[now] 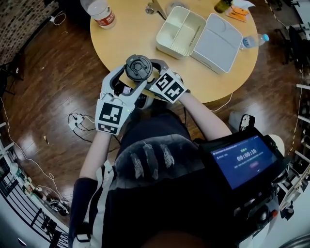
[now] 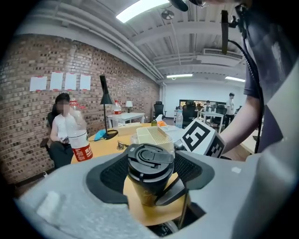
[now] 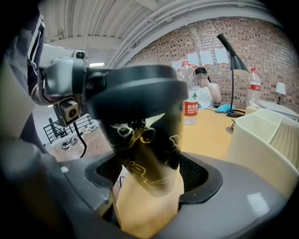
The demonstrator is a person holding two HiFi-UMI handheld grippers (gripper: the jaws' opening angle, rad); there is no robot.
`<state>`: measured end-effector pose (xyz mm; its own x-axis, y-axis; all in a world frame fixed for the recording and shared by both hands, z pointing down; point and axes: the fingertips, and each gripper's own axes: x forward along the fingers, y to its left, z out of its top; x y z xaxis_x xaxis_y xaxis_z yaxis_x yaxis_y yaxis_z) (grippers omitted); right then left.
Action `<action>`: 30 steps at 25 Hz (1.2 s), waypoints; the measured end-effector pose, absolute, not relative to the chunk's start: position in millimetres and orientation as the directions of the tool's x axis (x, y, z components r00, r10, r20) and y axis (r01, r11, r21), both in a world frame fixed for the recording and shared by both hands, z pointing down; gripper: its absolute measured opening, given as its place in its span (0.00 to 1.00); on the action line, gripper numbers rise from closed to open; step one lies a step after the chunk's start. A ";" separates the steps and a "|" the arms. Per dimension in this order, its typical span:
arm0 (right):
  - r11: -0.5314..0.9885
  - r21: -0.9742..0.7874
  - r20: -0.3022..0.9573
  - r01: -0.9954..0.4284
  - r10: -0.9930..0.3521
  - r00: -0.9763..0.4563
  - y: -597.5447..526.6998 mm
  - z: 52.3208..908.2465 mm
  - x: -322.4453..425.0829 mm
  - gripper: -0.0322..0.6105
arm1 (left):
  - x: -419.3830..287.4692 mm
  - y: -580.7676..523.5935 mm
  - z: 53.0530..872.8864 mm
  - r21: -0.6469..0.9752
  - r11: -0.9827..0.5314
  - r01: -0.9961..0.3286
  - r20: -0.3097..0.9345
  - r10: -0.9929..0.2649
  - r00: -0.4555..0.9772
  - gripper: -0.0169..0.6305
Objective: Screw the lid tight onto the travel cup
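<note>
Fingers [image 2: 112,175] of left gripper [image 2: 150,172] clenched on lid [image 2: 150,158]; fingers [image 3: 196,175] of right gripper [image 3: 148,179] clenched on travel cup [image 3: 145,149] body. Tabletop [image 1: 135,34], round: one. Lunch box [image 1: 220,36], open, upper centre: one. Bottles: two, red-labelled bottle [image 1: 100,12] upper left, clear bottle [image 1: 253,41] right edge. Travel cup: one, centre frame at tabletop's near edge, long axis upright, lid uppermost. Lid: one, black, facing the head camera.

The travel cup [image 3: 149,154] has a glossy dark body with gold print and a matt black plastic lid [image 1: 139,67]. The tabletop [image 1: 131,34] is smooth pale wood; the floor [image 1: 48,87] is glossy dark wood.
</note>
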<state>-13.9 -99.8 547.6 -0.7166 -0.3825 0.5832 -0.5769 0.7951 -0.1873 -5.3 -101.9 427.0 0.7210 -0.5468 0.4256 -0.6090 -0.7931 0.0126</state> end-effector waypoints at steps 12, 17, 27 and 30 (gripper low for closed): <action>0.796 -0.185 0.589 -0.576 -0.379 -0.714 -100.0 548.6 -8.8 0.65 | -8.8 -101.5 424.2 -0.104 -0.951 -0.291 0.520 -0.302 0.799 0.53; 0.792 -0.190 0.593 -0.580 -0.378 -0.711 -103.8 548.3 -5.8 0.65 | -1.4 -106.8 436.0 -0.056 -0.930 -0.362 0.495 -0.341 0.799 0.53; 0.771 -0.176 0.610 -0.612 -0.402 -0.683 -112.8 555.4 16.1 0.65 | 15.8 -112.1 447.7 0.003 -0.877 -0.480 0.457 -0.425 0.781 0.51; 0.760 -0.165 0.623 -0.629 -0.414 -0.663 -103.0 554.5 10.3 0.68 | -4.0 -104.0 434.5 0.007 -0.880 -0.476 0.421 -0.429 0.799 0.52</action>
